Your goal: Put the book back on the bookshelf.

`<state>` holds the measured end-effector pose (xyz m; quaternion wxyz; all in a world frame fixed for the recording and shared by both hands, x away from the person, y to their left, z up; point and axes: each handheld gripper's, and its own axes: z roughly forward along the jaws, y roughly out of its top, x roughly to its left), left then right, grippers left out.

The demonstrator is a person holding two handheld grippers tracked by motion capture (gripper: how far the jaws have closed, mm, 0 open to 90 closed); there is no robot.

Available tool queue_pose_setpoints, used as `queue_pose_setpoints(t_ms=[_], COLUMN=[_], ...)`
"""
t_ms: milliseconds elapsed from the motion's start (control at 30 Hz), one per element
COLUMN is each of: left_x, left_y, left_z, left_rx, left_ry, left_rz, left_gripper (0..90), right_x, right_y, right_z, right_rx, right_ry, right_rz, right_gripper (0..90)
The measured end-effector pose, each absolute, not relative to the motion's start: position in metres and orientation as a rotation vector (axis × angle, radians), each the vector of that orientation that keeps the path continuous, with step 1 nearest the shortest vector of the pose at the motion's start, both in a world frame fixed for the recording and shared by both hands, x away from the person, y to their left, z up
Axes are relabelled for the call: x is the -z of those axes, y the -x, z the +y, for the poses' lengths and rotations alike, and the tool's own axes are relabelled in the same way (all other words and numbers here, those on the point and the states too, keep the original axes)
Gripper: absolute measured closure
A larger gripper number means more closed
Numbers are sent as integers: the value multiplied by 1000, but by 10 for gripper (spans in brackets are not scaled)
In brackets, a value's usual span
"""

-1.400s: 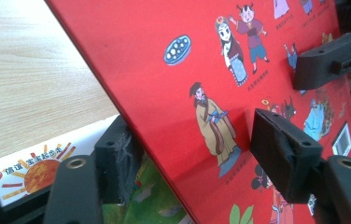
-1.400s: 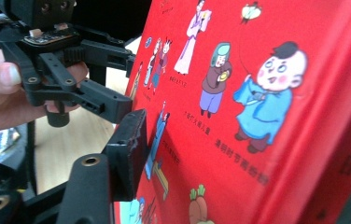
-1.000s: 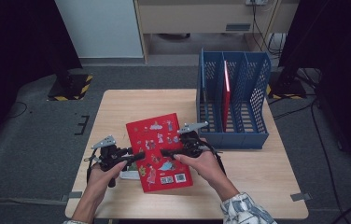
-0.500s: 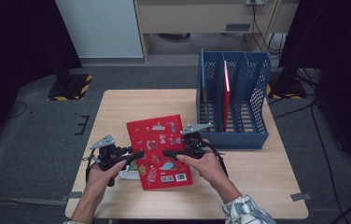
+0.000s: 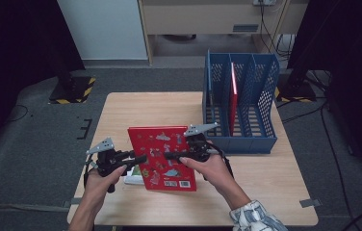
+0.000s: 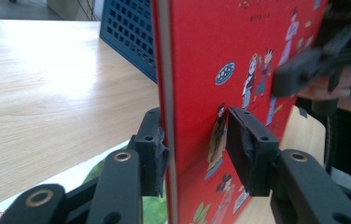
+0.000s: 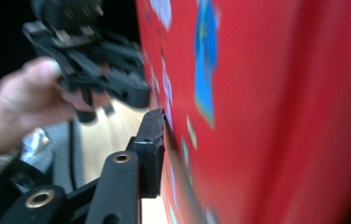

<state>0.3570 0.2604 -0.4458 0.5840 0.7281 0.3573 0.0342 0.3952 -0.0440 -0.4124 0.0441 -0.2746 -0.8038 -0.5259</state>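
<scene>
In the lower middle of the high view, the red picture book (image 5: 162, 156) is gripped at both side edges above the worktop (image 5: 135, 108). The left gripper (image 5: 138, 159) has its fingers (image 6: 250, 149) clamped on the book's left edge. The right gripper (image 5: 169, 156) has just been closing its fingers (image 7: 149, 149) onto the right edge. The blue file rack (image 5: 239, 110) stands at right.

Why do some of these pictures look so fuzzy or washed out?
Right gripper view: the red book sits so close it blurs. Left gripper view: glare whitens the table, and the far gripper is soft. High view: sharp, but the room around is dark.
</scene>
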Motion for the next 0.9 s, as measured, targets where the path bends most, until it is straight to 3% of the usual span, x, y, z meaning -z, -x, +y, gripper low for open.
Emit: queue_pose_setpoints(t_ms=[233, 900], left_x=[428, 436], left_y=[-357, -369], left_z=[263, 275], left_rx=[-131, -319], left_ry=[-1683, -1720], left_rz=[808, 781], left_gripper=[573, 556], right_x=[394, 414], right_y=[-396, -414], right_z=[-43, -24], right_rx=[1684, 1850], right_ry=[766, 664], right_rz=[-2441, -2576], right_gripper=[659, 528])
